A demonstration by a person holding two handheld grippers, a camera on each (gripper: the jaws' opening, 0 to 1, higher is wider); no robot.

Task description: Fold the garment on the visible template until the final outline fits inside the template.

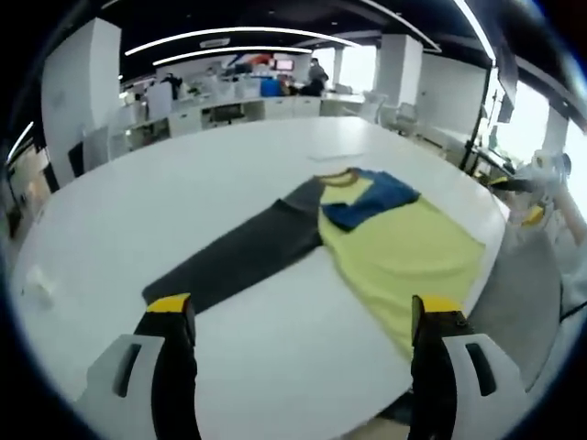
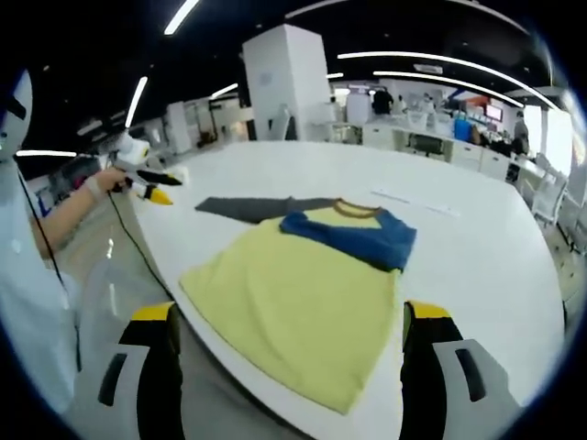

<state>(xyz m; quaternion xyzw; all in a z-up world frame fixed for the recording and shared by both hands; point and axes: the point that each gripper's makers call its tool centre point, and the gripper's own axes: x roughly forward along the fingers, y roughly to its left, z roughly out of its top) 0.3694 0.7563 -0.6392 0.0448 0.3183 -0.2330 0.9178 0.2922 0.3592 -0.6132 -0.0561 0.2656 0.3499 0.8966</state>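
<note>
both tongs, the left gripper (image 1: 303,316) and the right gripper (image 2: 289,325), hang with jaws apart and empty, likely sizing up the shirt (image 1: 385,243) spread flat on the white table (image 1: 183,174), dark sleeve (image 1: 238,257) trailing toward eight o'clock for folding.

A big white table (image 1: 275,357) stands in an office. Behind the table are desks (image 1: 229,105), a white pillar (image 2: 292,78) and long ceiling lights (image 1: 238,37).
</note>
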